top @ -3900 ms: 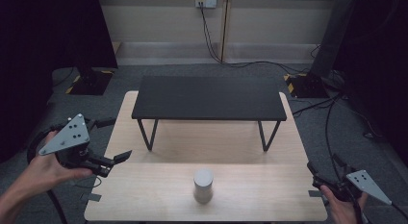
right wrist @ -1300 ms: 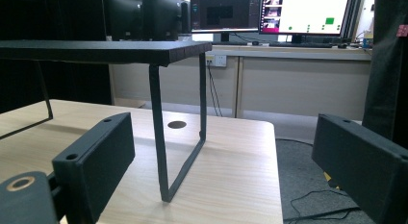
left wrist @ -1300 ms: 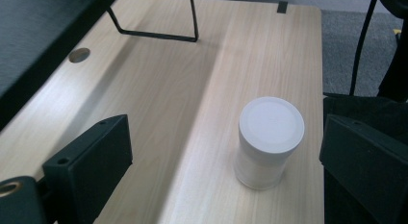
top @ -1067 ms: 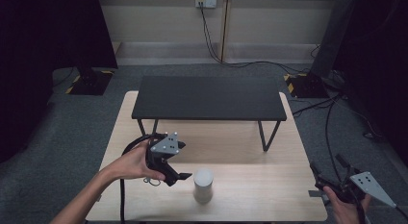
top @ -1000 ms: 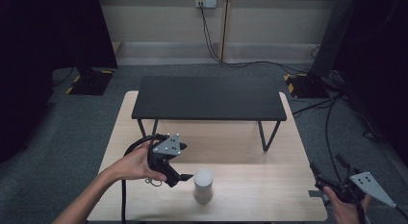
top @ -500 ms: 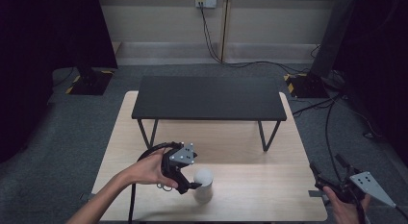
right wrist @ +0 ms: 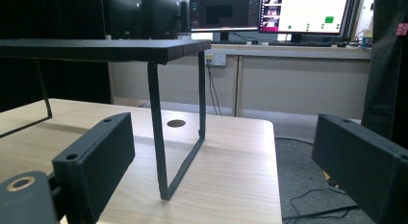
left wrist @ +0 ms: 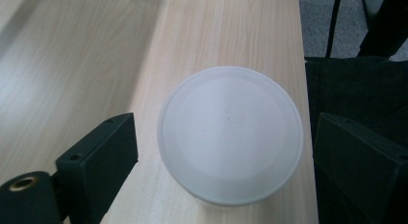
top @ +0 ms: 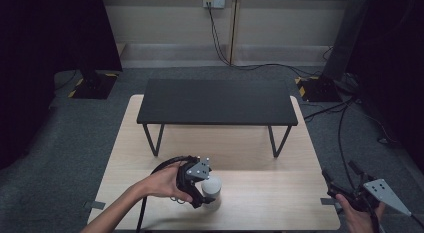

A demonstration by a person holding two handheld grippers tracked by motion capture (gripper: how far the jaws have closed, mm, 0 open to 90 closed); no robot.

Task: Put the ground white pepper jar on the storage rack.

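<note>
A white cylinder [top: 212, 187] with a flat round top [left wrist: 230, 135] stands upright on the wooden table [top: 280, 193], near its front edge. A hand holds my left gripper [top: 204, 193] right at the cylinder, tilted down over it. In the left gripper view the left gripper [left wrist: 221, 161] is open, one black jaw on each side of the cylinder with a small gap at both. My right gripper [top: 340, 175] hangs open off the table's front right corner, held low. In the right gripper view the right gripper [right wrist: 221, 156] has nothing between its jaws.
A low black shelf [top: 217, 100] on thin metal legs spans the back half of the table; one leg [right wrist: 161, 137] stands close ahead of the right gripper. Cables run over the grey carpet [top: 350, 108] on the right. Monitors [right wrist: 269, 12] glow beyond.
My left gripper came in from the table's left edge to the cylinder and tipped down, jaws now either side of it. The right gripper has barely moved.
</note>
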